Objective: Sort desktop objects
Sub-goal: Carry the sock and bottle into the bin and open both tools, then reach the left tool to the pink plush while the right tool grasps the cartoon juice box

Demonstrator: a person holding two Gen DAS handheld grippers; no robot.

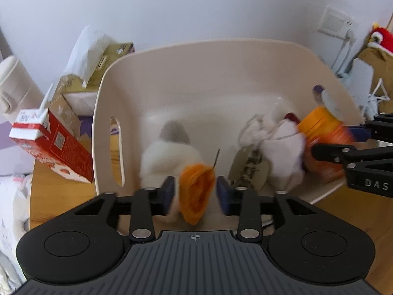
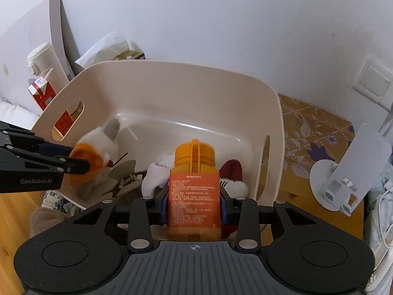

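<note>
Left gripper (image 1: 195,193) fingers parted clear of plush toy (image 1: 172,157); right gripper (image 2: 195,205) fingers flanking orange bottle (image 2: 194,184), contact unclear. Release low inside beige bin (image 2: 172,83), then lift straight out.

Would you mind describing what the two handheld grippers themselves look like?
Both are matte black linkage frames with silver rivets, round recessed discs, a grey ribbed base bearing a crosshair mark, and dark blue pads on the fingers. The left gripper is lettered "GenRobot.AI" on its side; the right gripper shows "DAS". No sleeves or cables are visible.
</note>
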